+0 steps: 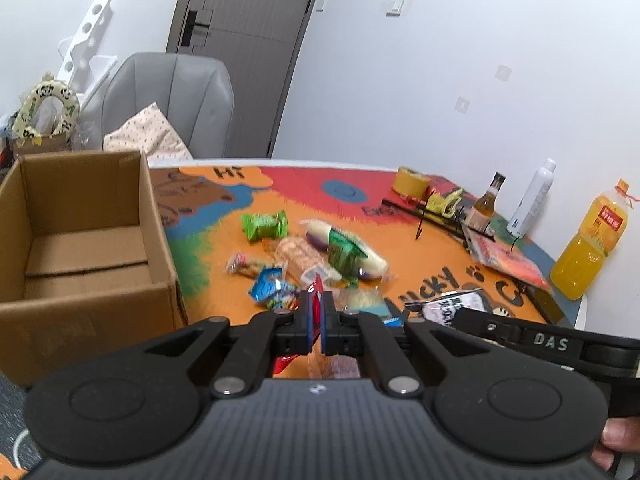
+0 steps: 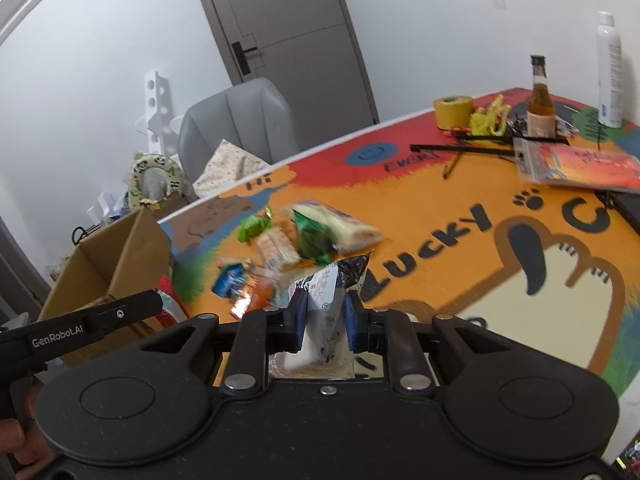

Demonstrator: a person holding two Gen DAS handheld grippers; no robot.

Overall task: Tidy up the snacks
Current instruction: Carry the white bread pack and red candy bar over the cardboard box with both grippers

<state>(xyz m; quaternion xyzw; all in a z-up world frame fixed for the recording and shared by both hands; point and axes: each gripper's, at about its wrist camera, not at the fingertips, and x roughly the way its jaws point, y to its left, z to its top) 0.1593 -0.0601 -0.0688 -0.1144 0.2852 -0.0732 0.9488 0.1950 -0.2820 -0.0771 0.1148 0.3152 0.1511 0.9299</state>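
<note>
Box [image 1: 80, 240] sits open to the left of both grippers, and that decides the next move. Left gripper [image 1: 318, 316] is clamped on a thin red packet [image 1: 318, 292], just beside the box's near right corner, so it looks nearer. Right gripper [image 2: 324, 316] grips a black-and-white pack [image 2: 326, 300] upright, farther right, with the box [image 2: 108, 268] across the left tool. Loose snacks [image 1: 320, 248] lie on the mat ahead.
</note>
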